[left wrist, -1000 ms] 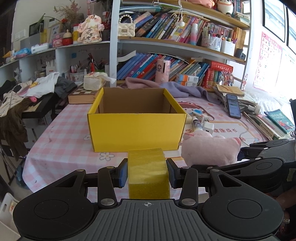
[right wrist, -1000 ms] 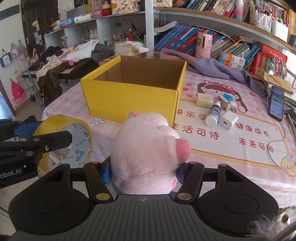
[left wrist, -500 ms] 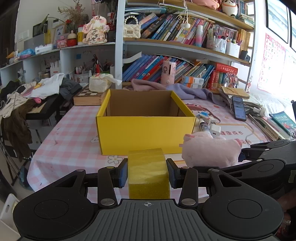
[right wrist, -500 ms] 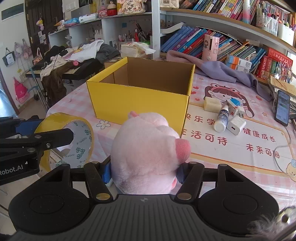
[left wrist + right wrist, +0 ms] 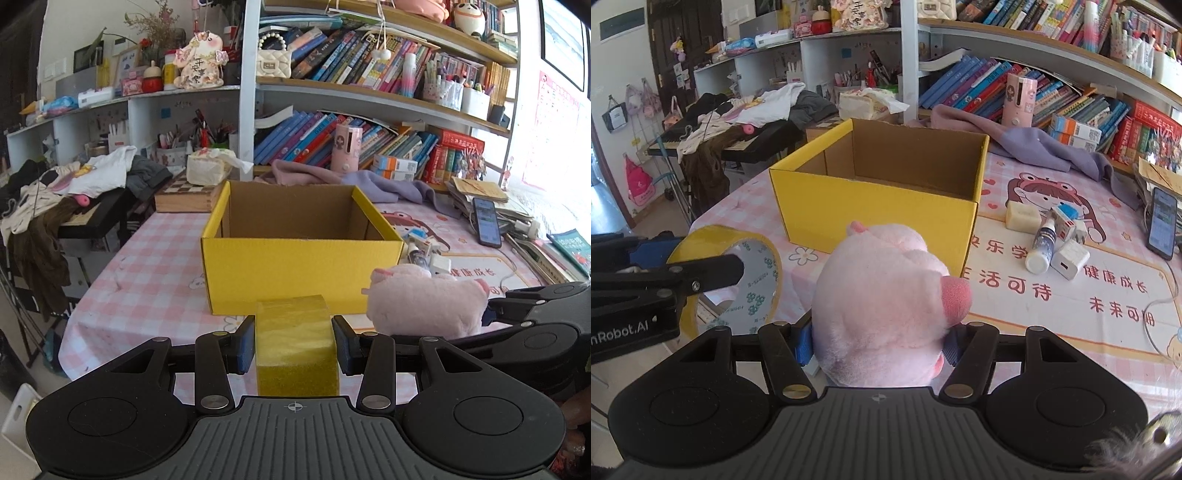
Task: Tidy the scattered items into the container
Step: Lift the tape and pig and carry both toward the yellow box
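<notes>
The open yellow cardboard box with a plain brown inside (image 5: 301, 271) stands on the table and, as far as either view looks into it, holds nothing yet, so the tidying seems barely begun. Two items are lifted and waiting just short of the box's near wall: the left gripper (image 5: 294, 345) is clamped on the flat sides of a roll of yellow packing tape (image 5: 296, 343), and the right gripper (image 5: 877, 341) is squeezed around a soft pink plush pig (image 5: 882, 295), its fingers sunk into the fur. Both need carrying over the rim and letting go. Left on the table, to the right of the box, is a small cluster: a cream soap-like block (image 5: 1022, 216), a white spray bottle with a dark cap (image 5: 1043, 247), a white charger cube (image 5: 1070, 259) and a little blue-and-white carton (image 5: 1064, 221), all touching or just beside each other; I judge these go in later. A dark phone (image 5: 1162, 227) lies further right near a stack of papers. The surface is a pink-and-white checked tablecloth (image 5: 147, 266) with a cartoon mat over it; behind are crowded bookshelves (image 5: 369, 66), a lilac cloth (image 5: 1034, 147) heaped on the table, and clothes piled over a keyboard on the left
</notes>
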{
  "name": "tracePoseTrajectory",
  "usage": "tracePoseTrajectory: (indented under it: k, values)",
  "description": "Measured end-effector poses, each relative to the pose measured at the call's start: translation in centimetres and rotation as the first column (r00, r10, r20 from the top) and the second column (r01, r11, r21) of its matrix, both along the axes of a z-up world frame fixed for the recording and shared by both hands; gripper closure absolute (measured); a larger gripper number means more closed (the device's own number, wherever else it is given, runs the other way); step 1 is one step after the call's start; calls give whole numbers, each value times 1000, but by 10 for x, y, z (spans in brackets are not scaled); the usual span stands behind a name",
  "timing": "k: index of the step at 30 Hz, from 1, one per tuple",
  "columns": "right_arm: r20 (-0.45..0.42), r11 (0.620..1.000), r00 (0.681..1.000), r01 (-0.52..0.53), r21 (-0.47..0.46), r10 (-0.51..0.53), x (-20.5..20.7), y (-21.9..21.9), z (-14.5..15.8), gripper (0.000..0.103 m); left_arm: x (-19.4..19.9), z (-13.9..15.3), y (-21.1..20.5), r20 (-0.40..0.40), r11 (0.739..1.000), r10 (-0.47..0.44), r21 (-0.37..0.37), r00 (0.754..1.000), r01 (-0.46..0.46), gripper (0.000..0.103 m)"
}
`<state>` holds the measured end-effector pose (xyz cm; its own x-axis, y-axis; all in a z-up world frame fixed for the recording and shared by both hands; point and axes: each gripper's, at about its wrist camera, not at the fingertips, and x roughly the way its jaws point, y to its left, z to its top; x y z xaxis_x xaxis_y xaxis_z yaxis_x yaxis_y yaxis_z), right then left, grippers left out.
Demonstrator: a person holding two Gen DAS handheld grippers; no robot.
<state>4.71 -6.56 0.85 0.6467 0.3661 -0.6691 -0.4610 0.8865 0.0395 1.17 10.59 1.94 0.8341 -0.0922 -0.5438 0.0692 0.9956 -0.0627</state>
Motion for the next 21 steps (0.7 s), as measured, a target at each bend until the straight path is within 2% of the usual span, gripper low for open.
tracePoseTrajectory:
  k: [8, 13, 21]
  values:
    - [45, 999, 998, -46, -11, 47, 12, 8, 4, 42, 10, 5, -1, 25, 1000, 21, 12, 999, -22, 61]
    - [114, 995, 988, -101, -17, 103, 23, 16, 15, 42, 24, 14, 1, 53, 999, 36, 19, 998, -37, 61]
    - [220, 991, 967, -137, 8, 132, 52, 19, 41, 43, 54, 43, 2, 124, 999, 32, 32, 992, -36, 61]
